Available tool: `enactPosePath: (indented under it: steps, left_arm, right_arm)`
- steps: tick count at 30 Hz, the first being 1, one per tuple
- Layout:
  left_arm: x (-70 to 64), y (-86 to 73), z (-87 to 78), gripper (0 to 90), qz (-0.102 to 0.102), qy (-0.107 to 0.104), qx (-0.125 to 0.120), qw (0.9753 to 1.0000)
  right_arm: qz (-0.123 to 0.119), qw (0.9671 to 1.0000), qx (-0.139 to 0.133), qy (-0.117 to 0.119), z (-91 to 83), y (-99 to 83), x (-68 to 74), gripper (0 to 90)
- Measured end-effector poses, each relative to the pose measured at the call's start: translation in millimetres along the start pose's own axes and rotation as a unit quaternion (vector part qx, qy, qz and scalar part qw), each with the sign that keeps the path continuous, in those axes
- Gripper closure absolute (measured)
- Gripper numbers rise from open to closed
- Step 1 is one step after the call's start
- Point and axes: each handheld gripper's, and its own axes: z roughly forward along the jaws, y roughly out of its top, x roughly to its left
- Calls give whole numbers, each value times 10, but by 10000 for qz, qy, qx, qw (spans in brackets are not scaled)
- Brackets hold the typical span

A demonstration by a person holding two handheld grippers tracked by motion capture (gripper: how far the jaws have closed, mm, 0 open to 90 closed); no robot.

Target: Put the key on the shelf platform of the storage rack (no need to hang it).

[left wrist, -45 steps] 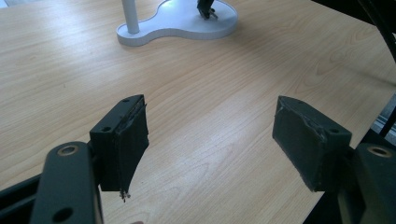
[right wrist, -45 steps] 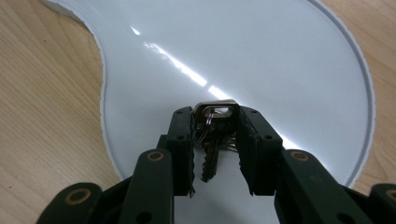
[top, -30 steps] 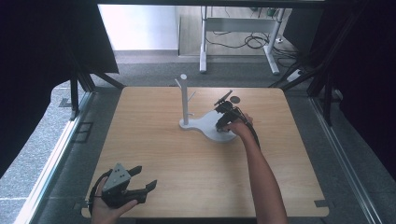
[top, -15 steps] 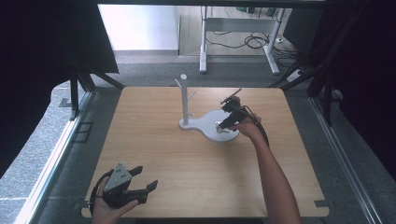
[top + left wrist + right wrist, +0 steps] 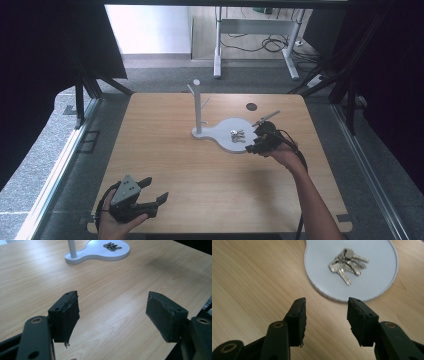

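Observation:
A bunch of silver keys (image 5: 238,135) (image 5: 347,263) lies on the round dish (image 5: 225,131) (image 5: 372,282) of a white stand. The stand's upright post (image 5: 197,105) has short pegs. My right gripper (image 5: 255,141) (image 5: 326,312) sits just off the dish's near right rim, pointing at the keys. It is open with nothing between its jaws. At the table's front left corner my left gripper (image 5: 157,190) (image 5: 112,312) is open wide and empty. It faces the far-off dish (image 5: 100,253) and keys (image 5: 111,246).
A small dark round hole (image 5: 251,106) marks the wooden table (image 5: 165,150) behind the dish. Beyond the far edge stand desk legs and loose cables (image 5: 260,45). Dark curtains flank both sides.
My right gripper has drawn back from over the dish toward the near right, and the keys now show on the dish. The left gripper has stayed put.

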Motion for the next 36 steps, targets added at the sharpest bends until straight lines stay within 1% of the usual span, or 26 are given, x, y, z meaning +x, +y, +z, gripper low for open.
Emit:
enactPosePath:
  steps: [5,9,14,21,23,24,26,27,28,31,34,36]
  left_arm:
    - [38,-16,16,270,-30,42,31,10000]
    - [31,-18,37,270,-24,35,58,10000]
    - [10,-20,71,270,9,15,112,9999]
    - [2,-24,88,270,4,15,137,9999]
    - [-5,-25,101,269,25,12,154,9999]
    - [-11,-26,106,269,7,6,164,9999]
    - [-15,-27,122,270,30,2,177,9998]
    - [-21,-27,130,270,23,6,190,9998]
    - [-24,-27,136,270,48,-6,207,9998]
    - [-41,-25,145,270,63,-15,205,9998]
    - [-48,-22,144,269,77,-19,205,9998]
    - [-53,-20,140,269,69,-17,204,9998]
  right_arm:
    - [55,9998,-203,24,-128,-331,-16,495]
    - [105,9992,-375,-22,-234,-594,-21,494]
    - [246,9980,-575,-1,-332,-912,-10,490]
    - [439,9965,-708,-99,-376,-1328,58,489]
    - [469,9964,-699,-96,-361,-1422,85,487]
    - [472,9962,-730,-40,-348,-1475,97,487]
    - [492,9956,-797,65,-329,-1533,101,489]
    - [497,9958,-763,90,-317,-1546,93,488]
    - [486,9961,-732,68,-316,-1551,88,487]
    - [529,9945,-908,9,-360,-1545,79,483]
    - [506,9937,-991,-115,-367,-1533,90,455]
    - [519,9933,-1023,-155,-343,-1536,90,441]
